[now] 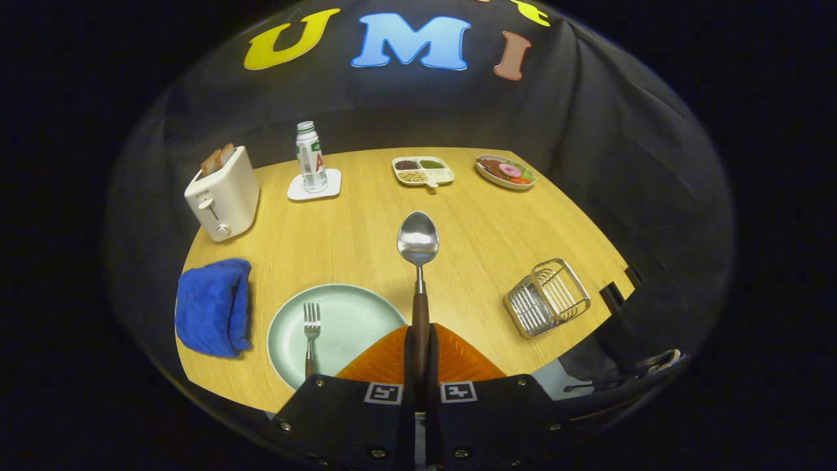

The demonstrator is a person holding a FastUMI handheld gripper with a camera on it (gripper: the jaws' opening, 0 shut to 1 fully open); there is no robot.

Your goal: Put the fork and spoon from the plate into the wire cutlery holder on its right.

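Fingers [420, 356] clamp the spoon [418, 261]; fork [311, 337] lies on plate [353, 314].

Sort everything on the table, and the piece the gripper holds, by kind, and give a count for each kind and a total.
Cutlery: 2, the spoon gripped between the gripper's shut fingers, and the fork on the plate.
Dishes: 3, the plate, the tray, the food plate.
Holder: 1
Toaster: 1
Bottle: 1
Coaster: 1
Cloth: 1
Total: 10
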